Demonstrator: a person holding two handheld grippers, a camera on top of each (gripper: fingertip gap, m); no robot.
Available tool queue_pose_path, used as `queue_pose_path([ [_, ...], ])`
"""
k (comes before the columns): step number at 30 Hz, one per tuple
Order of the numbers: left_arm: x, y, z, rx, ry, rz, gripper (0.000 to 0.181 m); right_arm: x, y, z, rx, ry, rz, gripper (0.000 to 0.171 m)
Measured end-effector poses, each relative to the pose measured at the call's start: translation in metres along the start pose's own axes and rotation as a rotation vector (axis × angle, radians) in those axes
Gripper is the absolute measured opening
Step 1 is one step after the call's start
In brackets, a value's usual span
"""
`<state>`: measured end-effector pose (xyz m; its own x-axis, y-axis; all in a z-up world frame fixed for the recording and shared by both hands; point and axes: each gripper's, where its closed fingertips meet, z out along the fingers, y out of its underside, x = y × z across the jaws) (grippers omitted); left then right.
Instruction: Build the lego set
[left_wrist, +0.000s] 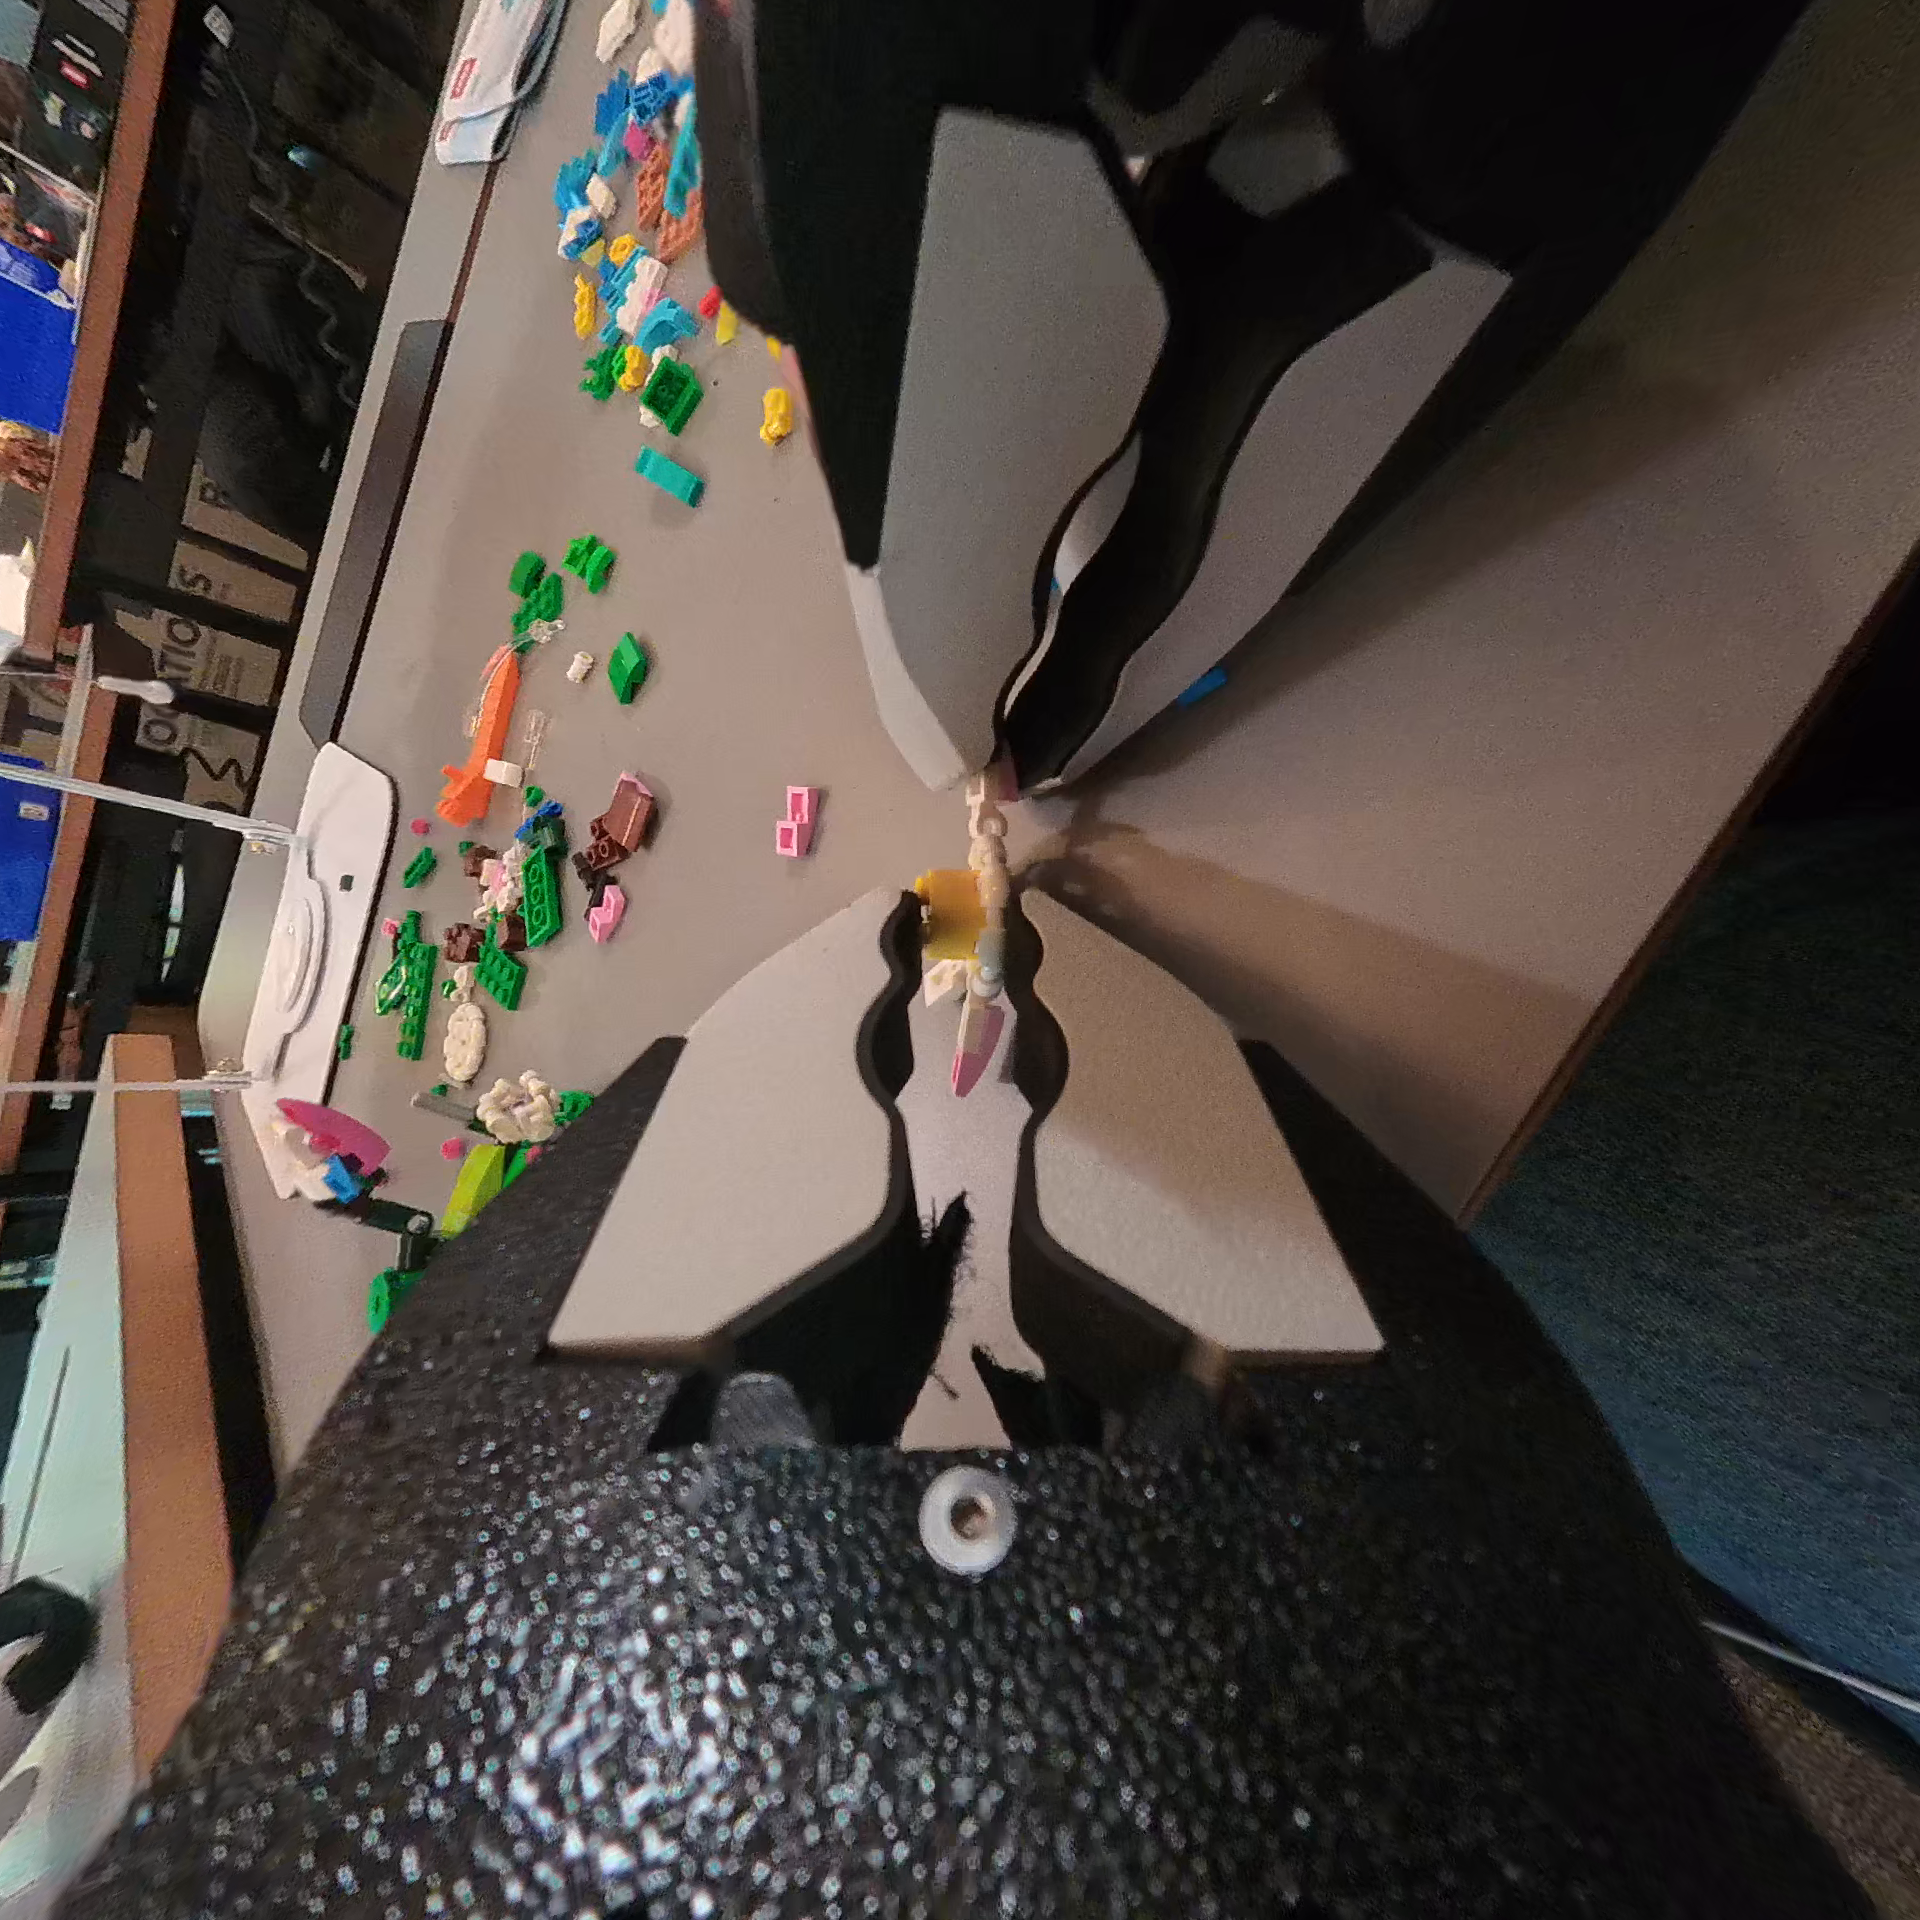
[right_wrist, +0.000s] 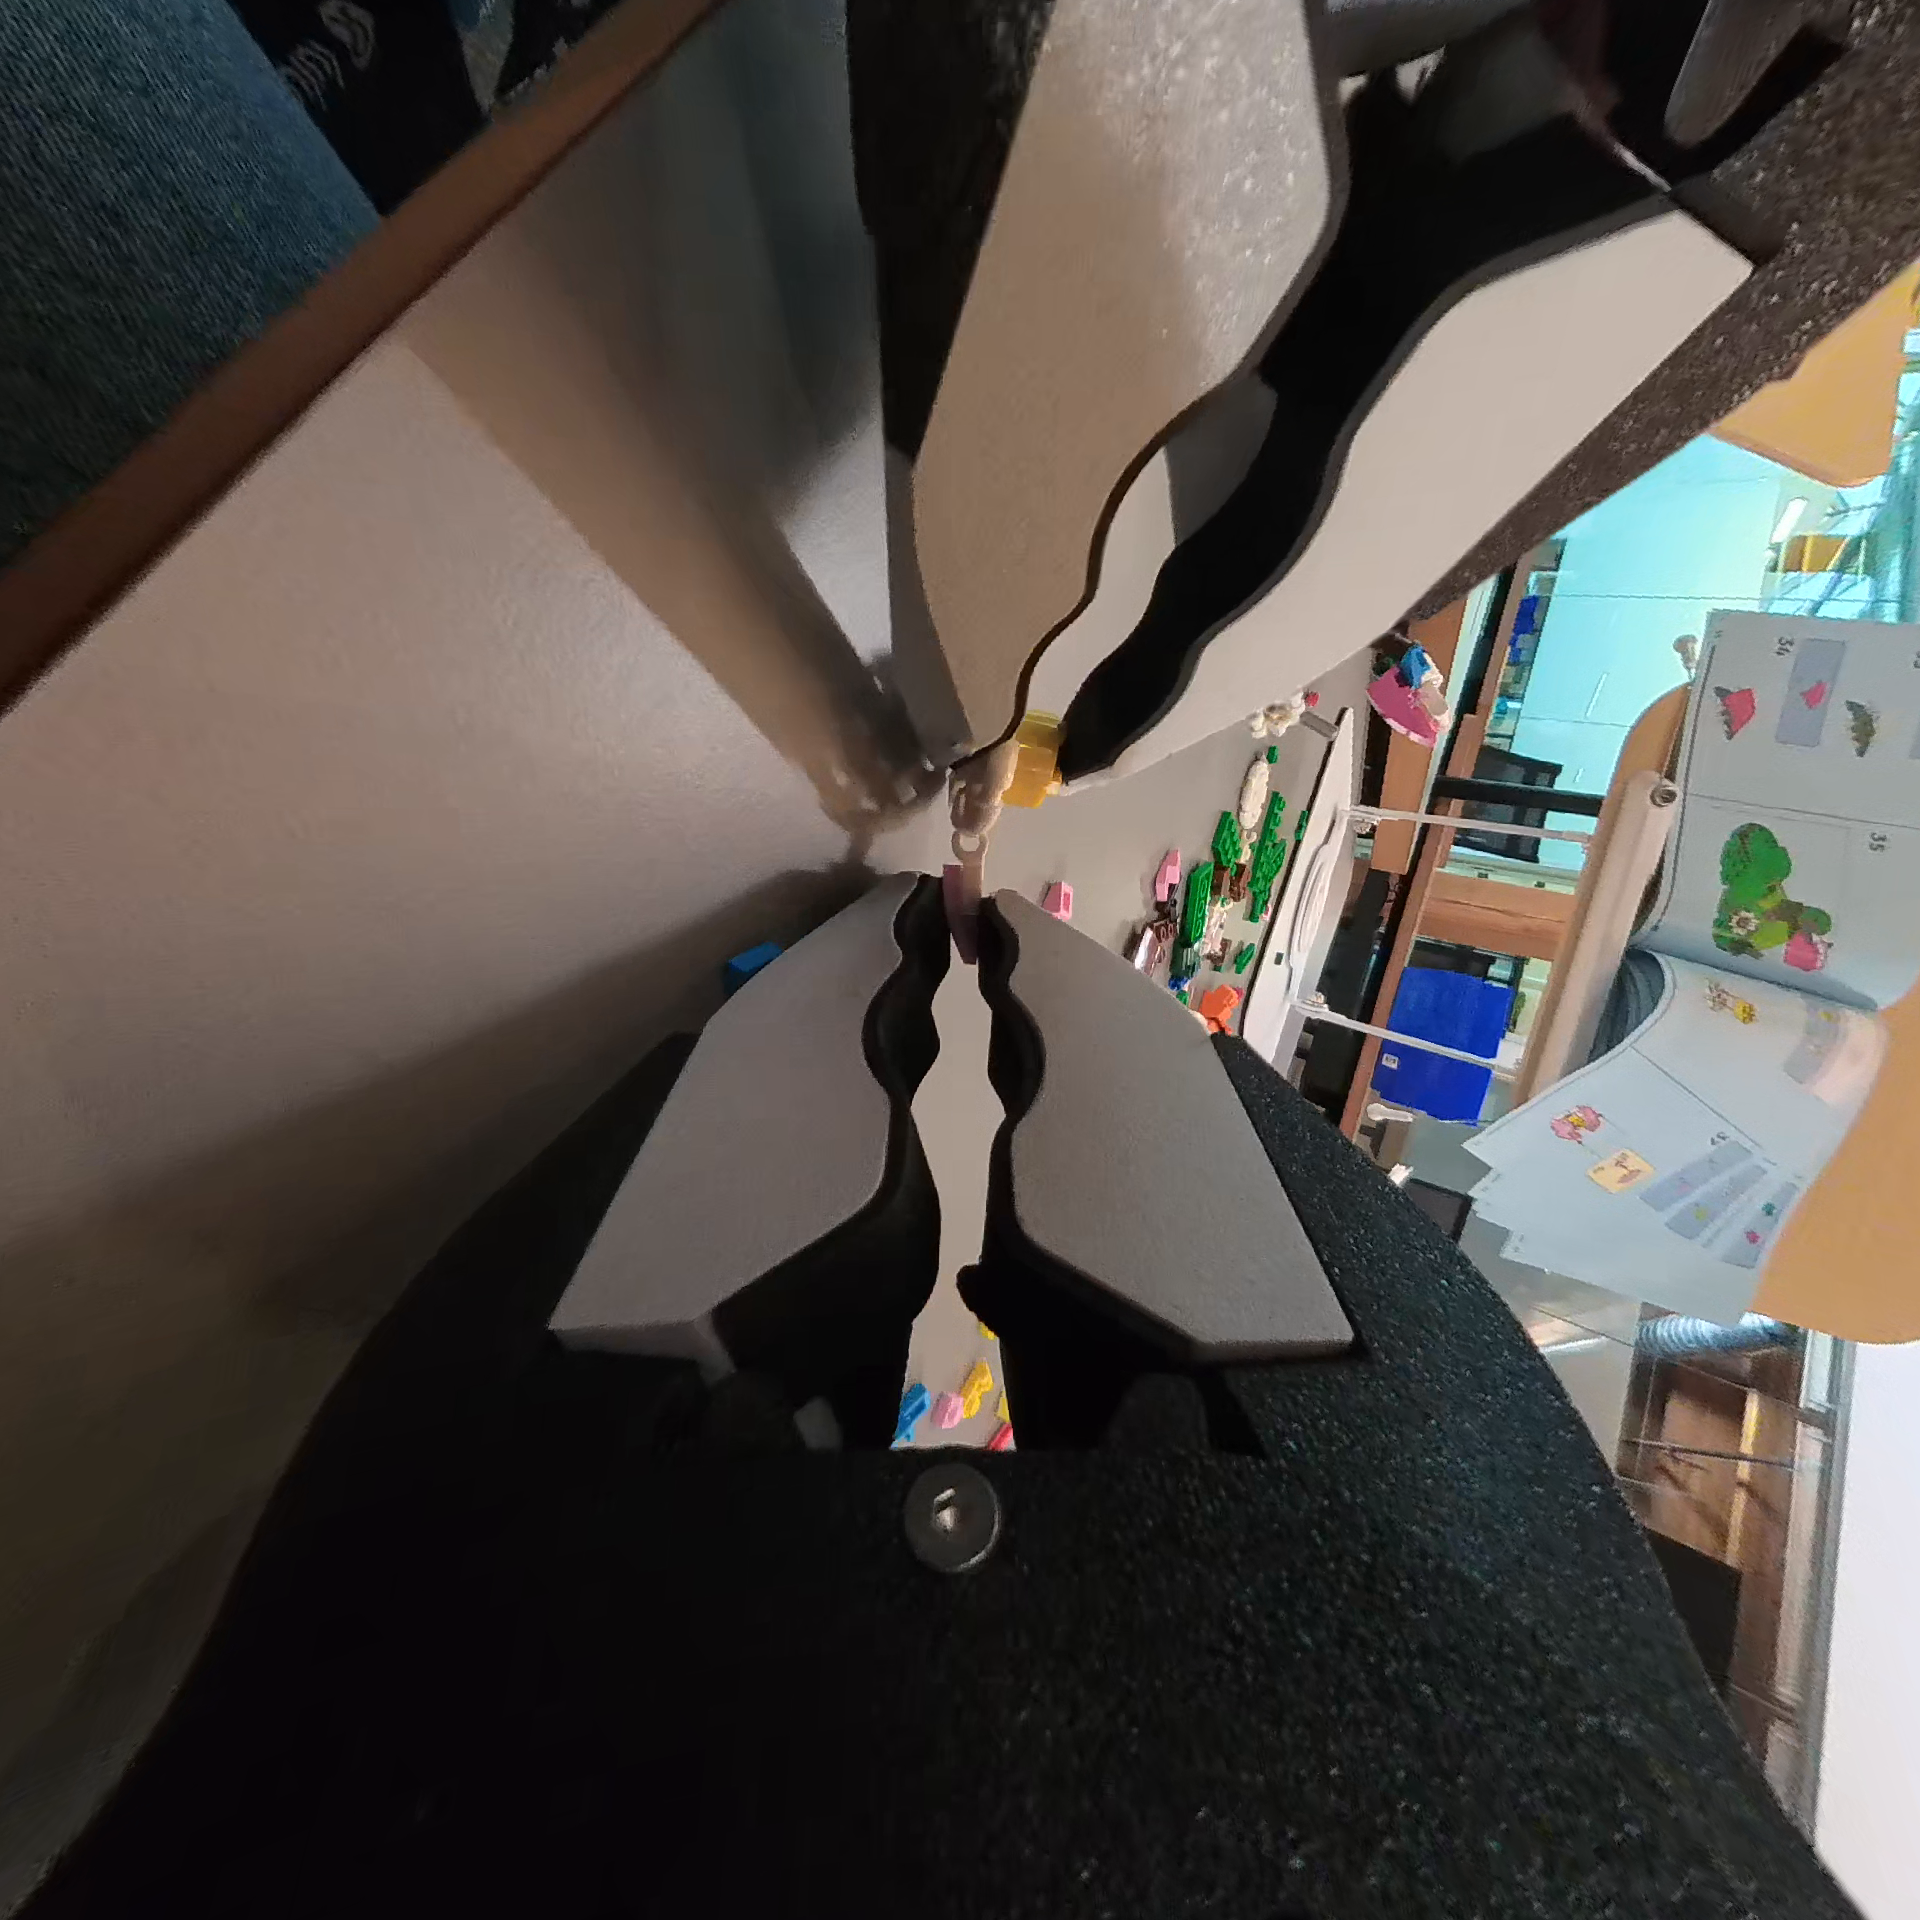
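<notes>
My two grippers meet tip to tip above the grey table (left_wrist: 727, 644), holding one small flower build between them. My left gripper (left_wrist: 964, 904) is shut on its yellow piece (left_wrist: 951, 914); white bits and a pink petal (left_wrist: 977, 1049) hang between the fingers. A cream jointed stem (left_wrist: 985, 842) runs from the yellow piece to my right gripper (left_wrist: 989, 777). In the right wrist view my right gripper (right_wrist: 958, 896) is shut on a small pink piece (right_wrist: 961, 920) at the end of the stem (right_wrist: 971, 810). The left gripper (right_wrist: 1013, 750) opposite it holds the yellow piece (right_wrist: 1034, 774).
Loose bricks lie across the table: a mixed blue, yellow and pink heap (left_wrist: 634, 260), green and brown ones (left_wrist: 509, 914), an orange piece (left_wrist: 483, 748), a pink brick (left_wrist: 798, 821). A white stand (left_wrist: 322, 914) holds the instruction booklet (right_wrist: 1787, 883). The table edge (left_wrist: 1662, 935) runs close by.
</notes>
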<state>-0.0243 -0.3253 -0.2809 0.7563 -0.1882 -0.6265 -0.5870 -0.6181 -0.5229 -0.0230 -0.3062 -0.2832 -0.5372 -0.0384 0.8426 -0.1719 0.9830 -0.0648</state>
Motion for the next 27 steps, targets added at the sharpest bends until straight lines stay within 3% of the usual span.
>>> queue_pose_path([
  [1, -0.0001, 0.0001, -0.0002, 0.012, 0.003, -0.011, 0.015, 0.0001, -0.0004, 0.0004, 0.004, 0.002, 0.002, 0.005],
  [9, -0.0004, 0.0005, -0.0014, 0.093, 0.035, -0.051, 0.015, -0.0010, -0.0032, 0.0019, 0.054, -0.009, 0.078, 0.005],
  [27, -0.0006, 0.0022, -0.0028, 0.119, 0.001, -0.029, 0.015, -0.0032, -0.0055, 0.0024, 0.070, -0.027, 0.209, 0.005],
])
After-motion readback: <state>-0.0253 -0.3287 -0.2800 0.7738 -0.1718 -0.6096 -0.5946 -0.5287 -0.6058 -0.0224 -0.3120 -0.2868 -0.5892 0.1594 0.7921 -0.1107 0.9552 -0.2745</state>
